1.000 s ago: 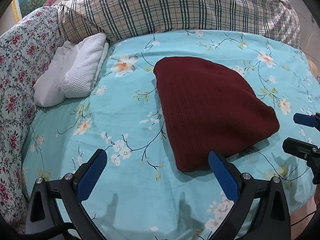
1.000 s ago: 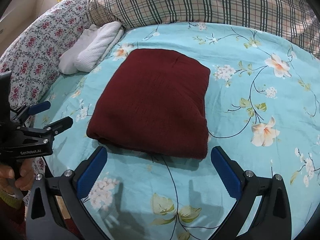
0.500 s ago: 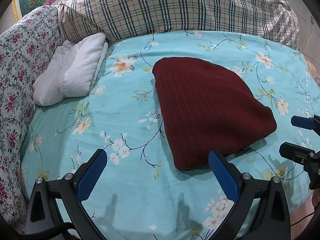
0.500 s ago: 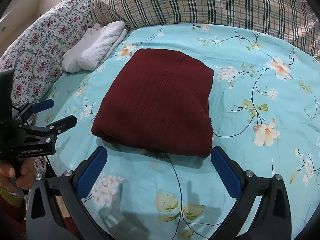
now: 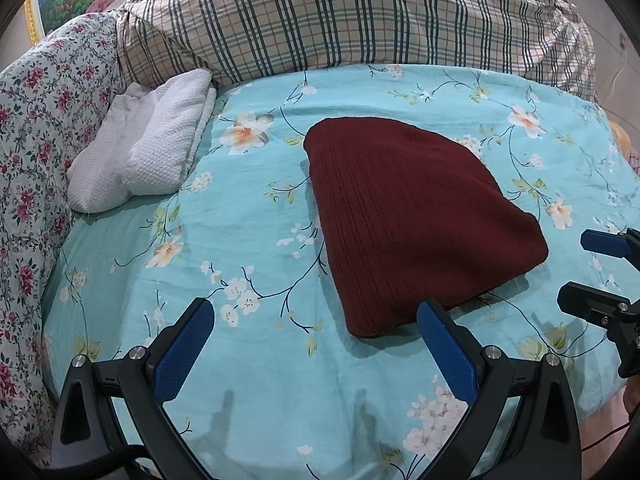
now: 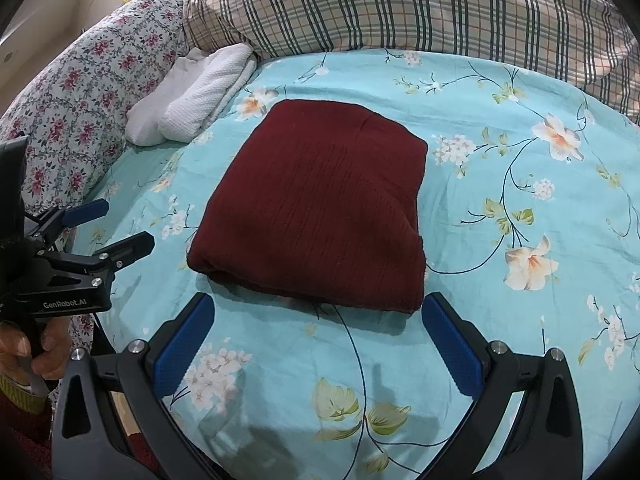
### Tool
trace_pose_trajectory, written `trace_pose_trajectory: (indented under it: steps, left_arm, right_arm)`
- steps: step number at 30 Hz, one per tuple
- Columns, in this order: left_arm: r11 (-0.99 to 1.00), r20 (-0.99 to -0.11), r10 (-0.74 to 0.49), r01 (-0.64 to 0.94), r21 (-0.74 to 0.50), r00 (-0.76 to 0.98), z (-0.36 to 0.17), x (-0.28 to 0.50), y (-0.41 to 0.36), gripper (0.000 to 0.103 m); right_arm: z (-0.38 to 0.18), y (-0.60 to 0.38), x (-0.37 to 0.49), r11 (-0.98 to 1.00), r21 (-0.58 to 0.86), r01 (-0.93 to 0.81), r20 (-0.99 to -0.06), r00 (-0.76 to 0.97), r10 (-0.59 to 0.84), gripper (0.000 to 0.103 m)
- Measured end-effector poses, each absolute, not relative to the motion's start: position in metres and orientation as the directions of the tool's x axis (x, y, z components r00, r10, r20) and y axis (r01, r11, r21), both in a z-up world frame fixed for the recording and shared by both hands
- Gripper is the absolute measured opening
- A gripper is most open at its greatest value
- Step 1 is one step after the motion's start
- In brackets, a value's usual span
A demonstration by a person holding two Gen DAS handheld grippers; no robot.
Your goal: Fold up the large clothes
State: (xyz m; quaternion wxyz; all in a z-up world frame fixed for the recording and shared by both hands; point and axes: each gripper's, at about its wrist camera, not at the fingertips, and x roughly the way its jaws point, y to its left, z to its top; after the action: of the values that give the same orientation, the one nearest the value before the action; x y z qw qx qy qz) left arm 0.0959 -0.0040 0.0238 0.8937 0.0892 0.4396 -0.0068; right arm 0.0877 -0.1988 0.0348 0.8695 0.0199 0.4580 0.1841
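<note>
Maroon knit garment [image 6: 316, 208] lies folded into compact rectangle, centre of frame, on floral sheet [image 6: 500, 320]. Left gripper [image 5: 316, 344] and right gripper [image 6: 320, 340] both spread wide, empty, just short of near edge. Folding looks finished; next likely a final tidy or set aside.

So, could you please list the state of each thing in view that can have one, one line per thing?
maroon sweater: folded into a compact rectangle, flat on the bed, not held.
white towel: loosely folded, lying against the floral quilt.
plaid quilt: bunched up behind the sheet.
left gripper: open, empty.
right gripper: open, empty.
</note>
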Motion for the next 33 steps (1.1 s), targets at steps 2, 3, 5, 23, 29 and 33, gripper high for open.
trace_pose_trajectory:
  steps: [2,3,5,23,29,33]
  left_arm:
    - [0.984,-0.786,0.066,0.092,0.154,0.614,0.0249,0.0952,-0.0038,0.102]
    - [0.984,-0.786,0.066,0.093,0.155,0.615,0.0253,0.0949,-0.004,0.102]
    - [0.983,-0.785,0.066,0.094,0.157,0.616,0.0261,0.0951,-0.0042,0.102]
    - [0.983,-0.784,0.068,0.094,0.159,0.617,0.0293,0.0939,-0.0045,0.102]
    - [0.982,-0.784,0.067,0.096,0.16,0.617,0.0293,0.0957,-0.0034,0.102]
    - [0.982,-0.785,0.066,0.098,0.16,0.616,0.0293,0.0961,-0.0036,0.102]
  right_arm:
    - [0.0355,-0.1986,0.0868,0.931,0.205,-0.303,-0.788,0.513,0.34,0.103]
    - [0.0358,-0.1985,0.0863,0.931,0.205,-0.303,-0.788,0.513,0.341,0.103]
    - [0.0362,-0.198,0.0856,0.931,0.203,-0.304,-0.788,0.514,0.339,0.103]
    - [0.0374,-0.1974,0.085,0.929,0.2,-0.31,-0.789,0.512,0.34,0.103]
    - [0.0378,-0.198,0.0866,0.928,0.201,-0.313,-0.787,0.512,0.343,0.103]
    - [0.0376,-0.1993,0.0883,0.927,0.202,-0.315,-0.787,0.511,0.345,0.103]
